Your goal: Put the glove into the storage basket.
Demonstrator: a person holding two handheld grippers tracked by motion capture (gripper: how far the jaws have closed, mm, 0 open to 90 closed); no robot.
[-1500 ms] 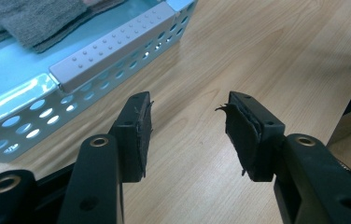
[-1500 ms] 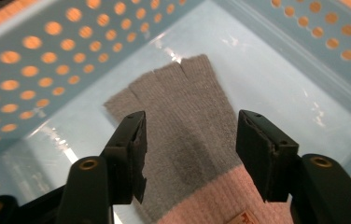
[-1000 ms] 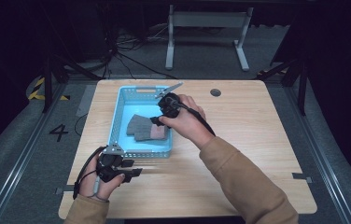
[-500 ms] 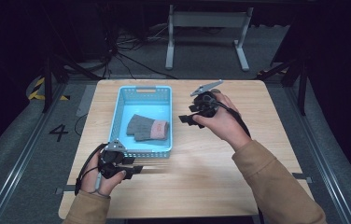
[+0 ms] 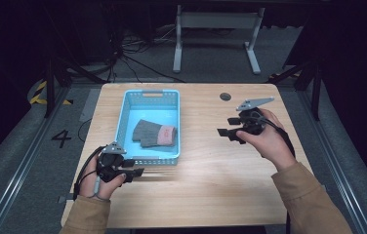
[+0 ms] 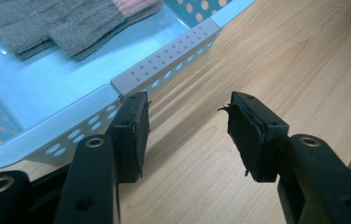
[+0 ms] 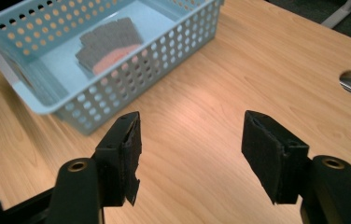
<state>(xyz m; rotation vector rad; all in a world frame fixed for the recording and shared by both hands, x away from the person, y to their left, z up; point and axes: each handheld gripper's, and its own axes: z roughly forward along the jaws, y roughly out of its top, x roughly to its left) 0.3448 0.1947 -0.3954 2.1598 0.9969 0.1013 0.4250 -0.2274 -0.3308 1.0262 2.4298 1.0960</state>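
Wooden table (image 5: 206, 190), big and light brown. Blue basket (image 5: 123, 117) on table's left half. Grey glove with pink cuff (image 5: 154, 134) lies flat inside basket, maybe two stacked, hard to tell. Right gripper (image 5: 225, 132) over bare wood, well apart from basket, tongs wide, nothing between, just been opening. Left gripper (image 5: 135, 171) just beside basket's near corner, tongs wide, holding nothing.

Overhead and close gripper views, basket (image 5: 123, 114) shared
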